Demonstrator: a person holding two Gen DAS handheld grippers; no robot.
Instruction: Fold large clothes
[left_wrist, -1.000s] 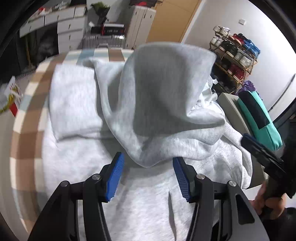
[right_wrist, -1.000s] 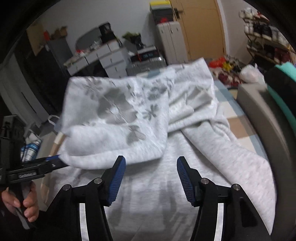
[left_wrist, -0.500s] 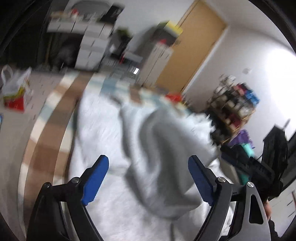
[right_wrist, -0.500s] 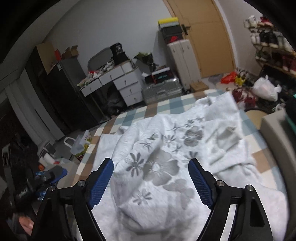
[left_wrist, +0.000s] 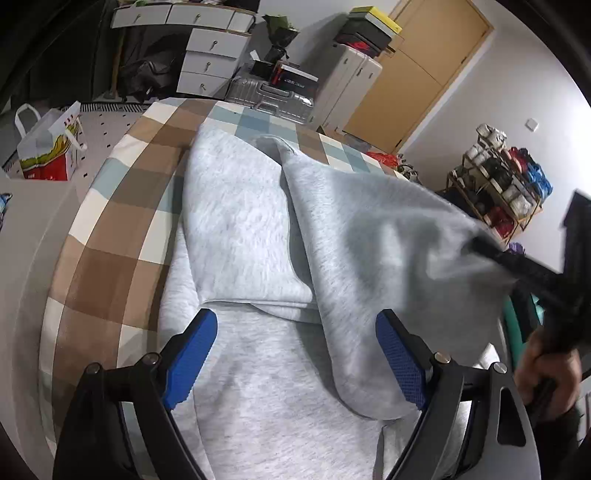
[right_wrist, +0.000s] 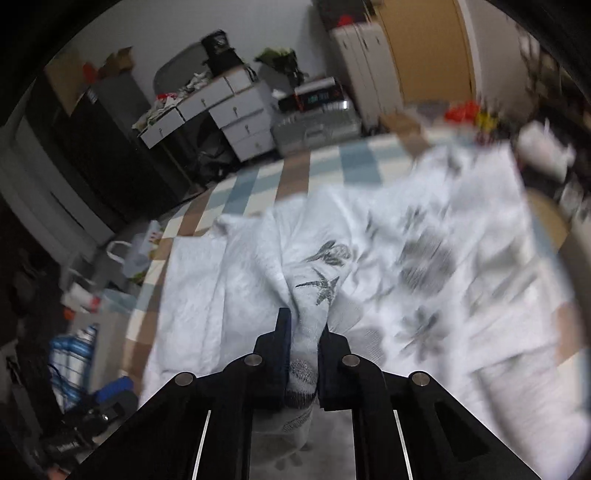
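Note:
A large light-grey sweatshirt (left_wrist: 258, 229) lies on a checked bed cover (left_wrist: 110, 236). My left gripper (left_wrist: 295, 354) is open and empty, low over the garment's near part. In the left wrist view my right gripper (left_wrist: 491, 251) comes in from the right and lifts a fold of the fabric. In the right wrist view my right gripper (right_wrist: 304, 332) is shut on a bunched part of the sweatshirt (right_wrist: 406, 266), whose flower-printed side shows here. The print is blurred on the right.
White drawers (left_wrist: 210, 59), a silver suitcase (left_wrist: 273, 96) and a white cabinet (left_wrist: 351, 85) stand beyond the bed. A shoe rack (left_wrist: 506, 184) is at the right. A shopping bag (left_wrist: 48, 147) sits on the floor at the left.
My right gripper has shut on the sweatshirt and pulls a fold up. My left gripper has opened wider and let go of the fabric.

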